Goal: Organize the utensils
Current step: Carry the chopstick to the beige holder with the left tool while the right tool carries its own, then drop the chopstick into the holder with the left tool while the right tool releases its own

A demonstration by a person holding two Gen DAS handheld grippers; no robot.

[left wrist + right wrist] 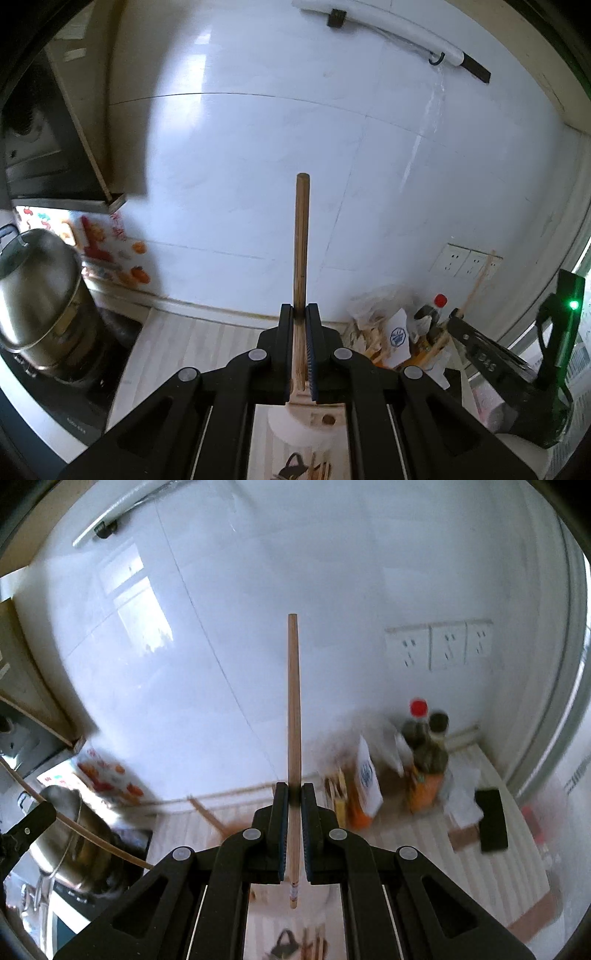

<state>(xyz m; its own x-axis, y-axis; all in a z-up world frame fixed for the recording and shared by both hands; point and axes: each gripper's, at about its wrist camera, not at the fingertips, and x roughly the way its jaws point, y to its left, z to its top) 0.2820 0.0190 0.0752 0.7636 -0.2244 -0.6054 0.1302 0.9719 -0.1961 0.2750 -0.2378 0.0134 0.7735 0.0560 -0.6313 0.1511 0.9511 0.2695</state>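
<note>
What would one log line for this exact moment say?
left tongs: shut on wooden utensil handle | right tongs: shut on chopstick | both upright before tiled wall

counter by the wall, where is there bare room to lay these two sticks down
Bare striped counter lies between the bottles and the right gripper, and a strip runs between the steel pot and the left gripper. The corner is crowded: bottles, carton, black phone.

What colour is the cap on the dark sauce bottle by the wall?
Red. The cap shows best in the right wrist view, atop the dark bottle.
</note>
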